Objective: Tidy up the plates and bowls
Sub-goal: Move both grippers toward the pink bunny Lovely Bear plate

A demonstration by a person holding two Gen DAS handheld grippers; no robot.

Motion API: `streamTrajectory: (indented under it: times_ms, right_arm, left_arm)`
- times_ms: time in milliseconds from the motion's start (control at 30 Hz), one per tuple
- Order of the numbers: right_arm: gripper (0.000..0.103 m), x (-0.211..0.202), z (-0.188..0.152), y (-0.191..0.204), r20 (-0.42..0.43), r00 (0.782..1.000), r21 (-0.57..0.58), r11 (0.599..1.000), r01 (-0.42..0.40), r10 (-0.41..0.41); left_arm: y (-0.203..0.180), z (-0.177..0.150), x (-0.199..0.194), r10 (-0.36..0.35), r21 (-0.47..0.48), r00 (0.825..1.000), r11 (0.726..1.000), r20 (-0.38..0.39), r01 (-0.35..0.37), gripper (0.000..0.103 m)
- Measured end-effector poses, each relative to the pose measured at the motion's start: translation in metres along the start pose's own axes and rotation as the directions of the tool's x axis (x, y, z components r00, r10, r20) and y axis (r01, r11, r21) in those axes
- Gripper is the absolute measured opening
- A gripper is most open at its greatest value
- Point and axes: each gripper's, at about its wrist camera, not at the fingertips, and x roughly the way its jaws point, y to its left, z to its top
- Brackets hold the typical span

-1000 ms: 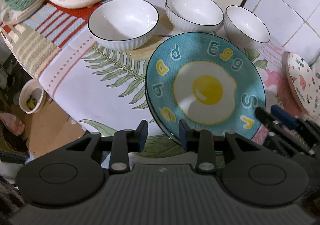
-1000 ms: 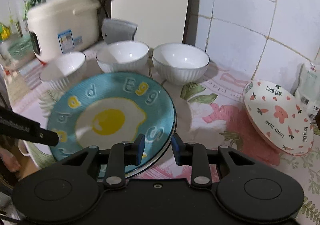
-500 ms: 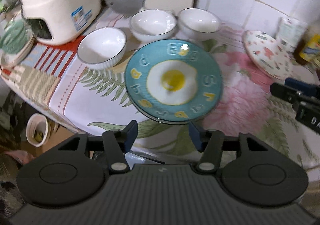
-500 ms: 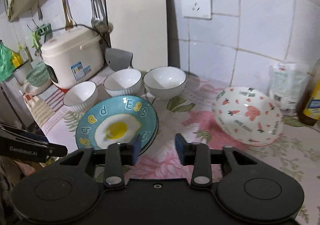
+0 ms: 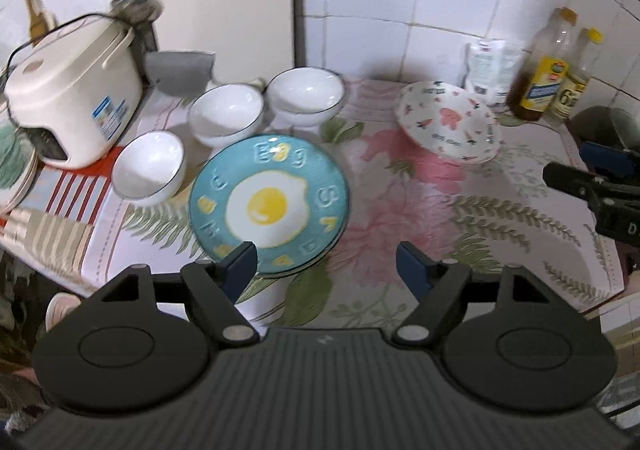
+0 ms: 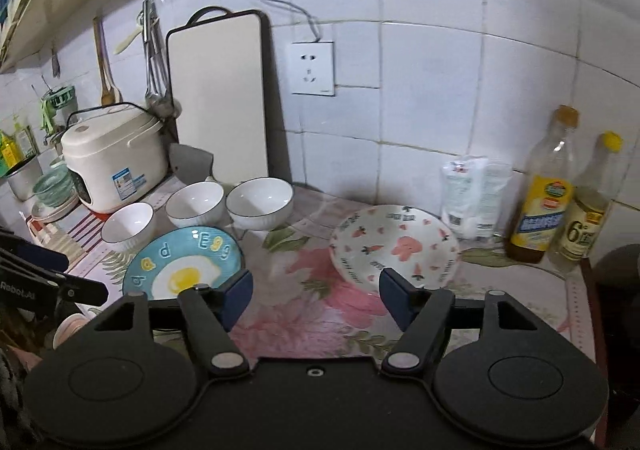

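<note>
Left gripper (image 5: pixel 326 264): held above the front edge of the counter, jaws opening, nothing between them.
Right gripper (image 6: pixel 316 296): also up off the counter, jaws opening, empty; its tip shows at the right edge of the left view.
Blue egg plate (image 5: pixel 269 204): flat on the flowered cloth (image 5: pixel 420 218) near the front left, free of both grippers; a second rim seems to peek out beneath it, hard to be sure.
White bowls: three in a curved row behind the plate, small one (image 5: pixel 149 169) nearest the rice cooker (image 5: pixel 72 90), then the middle one (image 5: pixel 226 115) and the far one (image 5: pixel 306 92), each upright and apart from the plate.
Pink patterned dish (image 6: pixel 394 246): to the right, well apart from the blue plate, tilted with one side raised.
Back right corner: white packet (image 6: pixel 472 198) and two bottles (image 6: pixel 548 194) against the tiled wall.
Back left: cutting board (image 6: pixel 218 98) leaning upright against the wall.
</note>
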Motion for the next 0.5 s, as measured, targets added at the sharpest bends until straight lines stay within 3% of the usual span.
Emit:
streamTrajectory:
  times_ms: [133, 233, 500]
  right_arm:
    - [0.075, -0.005, 0.001, -0.017, -0.006, 1.0, -0.037, 0.999, -0.01, 0.009]
    - [0.085, -0.007, 0.002, -0.028, -0.007, 1.0, -0.047, 0.999, -0.016, 0.016]
    - [0.091, -0.007, 0.0, -0.048, 0.064, 0.998, -0.087, 0.996, -0.015, 0.021]
  left_arm:
    - [-0.011, 0.009, 0.003, -0.002, 0.019, 1.0, 1.0, 0.014, 0.002, 0.081]
    - [-0.017, 0.015, 0.006, -0.009, 0.024, 1.0, 1.0, 0.028, 0.008, 0.086]
    - [-0.036, 0.031, 0.027, 0.005, 0.02, 0.999, 1.0, 0.043, -0.006, 0.092]
